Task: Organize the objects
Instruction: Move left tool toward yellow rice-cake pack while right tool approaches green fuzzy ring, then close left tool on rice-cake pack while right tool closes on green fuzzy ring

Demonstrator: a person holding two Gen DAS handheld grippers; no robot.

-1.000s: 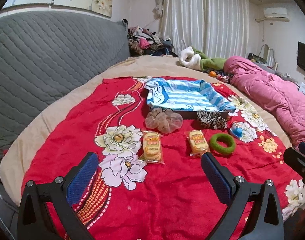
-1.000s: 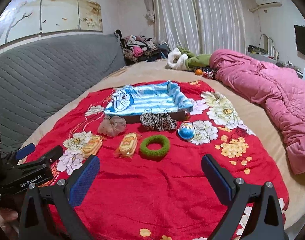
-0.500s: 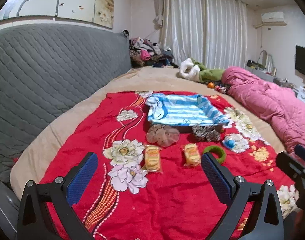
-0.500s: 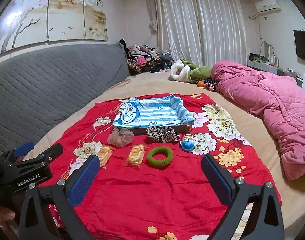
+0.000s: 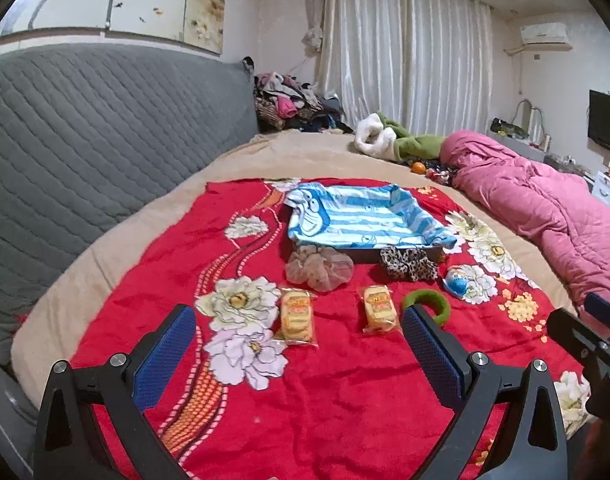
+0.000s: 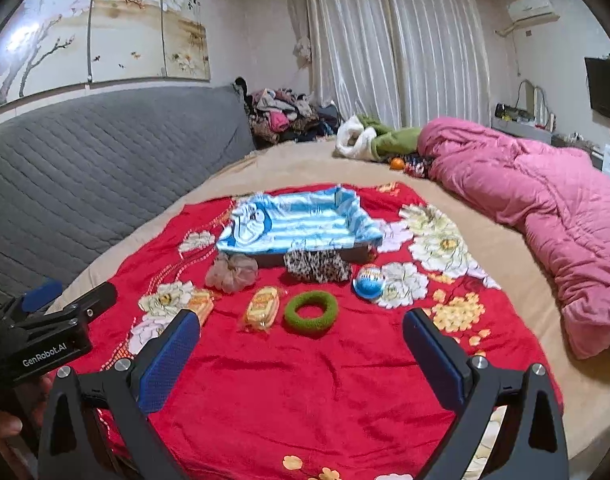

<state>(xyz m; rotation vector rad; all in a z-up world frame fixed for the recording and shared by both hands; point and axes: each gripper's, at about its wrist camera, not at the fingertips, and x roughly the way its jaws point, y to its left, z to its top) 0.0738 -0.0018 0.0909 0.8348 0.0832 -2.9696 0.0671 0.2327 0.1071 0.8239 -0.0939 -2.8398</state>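
Both the left gripper (image 5: 299, 342) and the right gripper (image 6: 297, 340) now sit a bit closer to the red blanket (image 5: 345, 400) than just before.

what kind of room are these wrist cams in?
Most likely a lived-in bedroom: a bed with a red floral blanket, a pink quilt and a grey padded headboard, plus a clothes pile by the curtains.

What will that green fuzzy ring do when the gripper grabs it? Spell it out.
The green ring looks soft and fuzzy, so it will likely squash rather than resist. It lies flat on the red blanket, so rolling seems unlikely. Probably light; pinching one side of the loop should lift it.
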